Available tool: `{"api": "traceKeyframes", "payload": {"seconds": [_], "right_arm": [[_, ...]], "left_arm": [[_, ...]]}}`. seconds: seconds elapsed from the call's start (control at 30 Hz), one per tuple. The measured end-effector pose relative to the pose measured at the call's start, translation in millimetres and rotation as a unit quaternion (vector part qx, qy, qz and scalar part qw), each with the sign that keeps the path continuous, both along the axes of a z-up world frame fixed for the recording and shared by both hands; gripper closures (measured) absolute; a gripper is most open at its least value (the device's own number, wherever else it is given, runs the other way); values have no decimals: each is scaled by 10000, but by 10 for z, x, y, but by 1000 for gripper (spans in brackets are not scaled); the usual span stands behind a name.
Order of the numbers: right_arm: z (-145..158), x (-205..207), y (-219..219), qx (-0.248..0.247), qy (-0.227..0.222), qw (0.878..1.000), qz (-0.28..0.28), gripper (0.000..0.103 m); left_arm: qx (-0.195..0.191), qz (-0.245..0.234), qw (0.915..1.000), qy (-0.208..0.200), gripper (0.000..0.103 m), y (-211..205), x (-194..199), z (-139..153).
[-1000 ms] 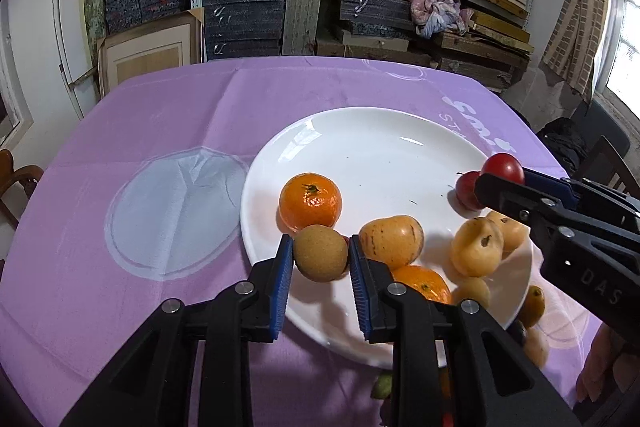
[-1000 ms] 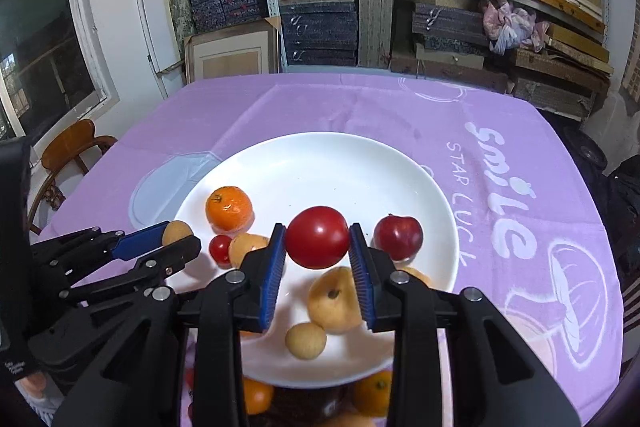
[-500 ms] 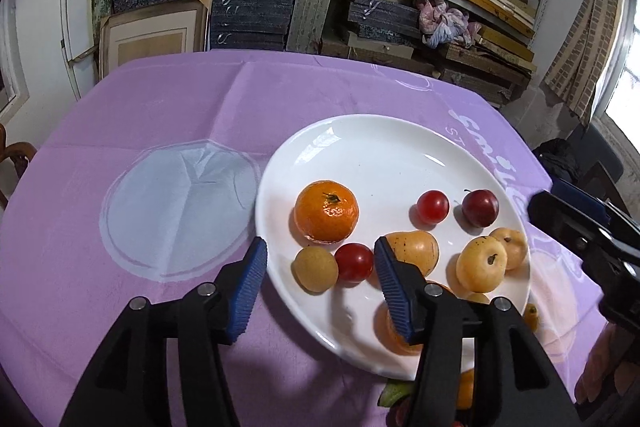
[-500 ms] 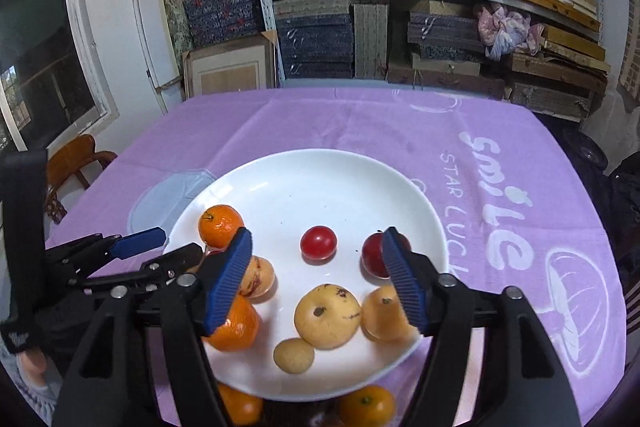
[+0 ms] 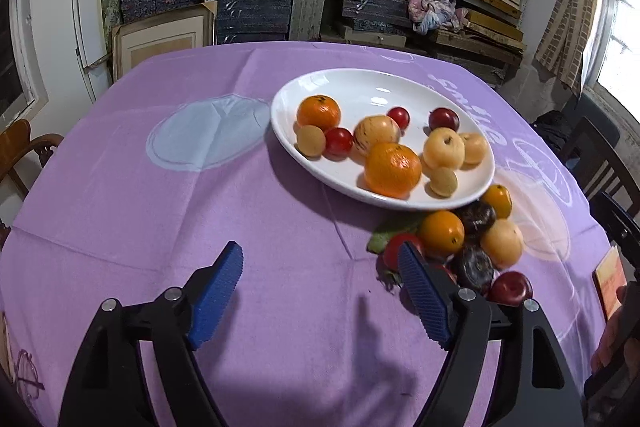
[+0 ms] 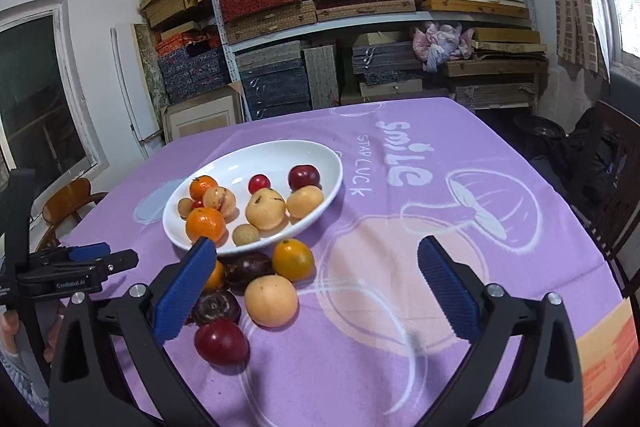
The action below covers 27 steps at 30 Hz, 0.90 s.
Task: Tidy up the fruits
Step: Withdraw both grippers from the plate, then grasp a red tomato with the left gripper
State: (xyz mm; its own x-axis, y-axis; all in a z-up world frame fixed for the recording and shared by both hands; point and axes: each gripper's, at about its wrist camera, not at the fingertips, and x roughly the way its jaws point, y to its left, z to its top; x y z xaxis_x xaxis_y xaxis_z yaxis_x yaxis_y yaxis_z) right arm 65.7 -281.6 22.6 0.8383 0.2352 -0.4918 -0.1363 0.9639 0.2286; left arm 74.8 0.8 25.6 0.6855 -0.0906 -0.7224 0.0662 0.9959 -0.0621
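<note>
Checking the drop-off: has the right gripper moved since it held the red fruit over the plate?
Yes. The right gripper has pulled back from the white plate, jaws just opened, empty.

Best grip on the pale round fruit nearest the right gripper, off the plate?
Take the pale round fruit across its widest middle, coming down from above with the right gripper, open and empty after just opening. Put one finger in the bare cloth on its right; the other must slip between it and the dark fruit on its left. The orange crowds its far side.
</note>
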Motion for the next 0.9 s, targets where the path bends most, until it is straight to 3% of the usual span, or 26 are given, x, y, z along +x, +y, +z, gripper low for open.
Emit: {"api": "traceKeyframes", "payload": {"seconds": [0.07,0.23,0.43,0.63,0.83,0.9], "right_arm": [[-45,53,-80,189,153,9997,-53,4],[-87,85,-290,803,353,9960,-165,4],[-85,105,-356,990,440,9939,-191,4],[-89,126,-304,899,487,9946,-152,4],[-90,138,-317,954,502,9940,-178,4],[-86,134,-314,971,496,9939,-176,4]], "left_arm": [[79,-76,9999,-47,20,-135,-88,-50],[710,-188,9970,-254,15,-488,-90,-112],[1048,-287,9939,-210,14,-695,-4,-257],[1047,-246,9940,-219,5,-670,60,-298],[1279,-217,9913,-202,4,-463,-46,-284],[1096,-161,9938,-92,5,-312,-99,-269]]}}
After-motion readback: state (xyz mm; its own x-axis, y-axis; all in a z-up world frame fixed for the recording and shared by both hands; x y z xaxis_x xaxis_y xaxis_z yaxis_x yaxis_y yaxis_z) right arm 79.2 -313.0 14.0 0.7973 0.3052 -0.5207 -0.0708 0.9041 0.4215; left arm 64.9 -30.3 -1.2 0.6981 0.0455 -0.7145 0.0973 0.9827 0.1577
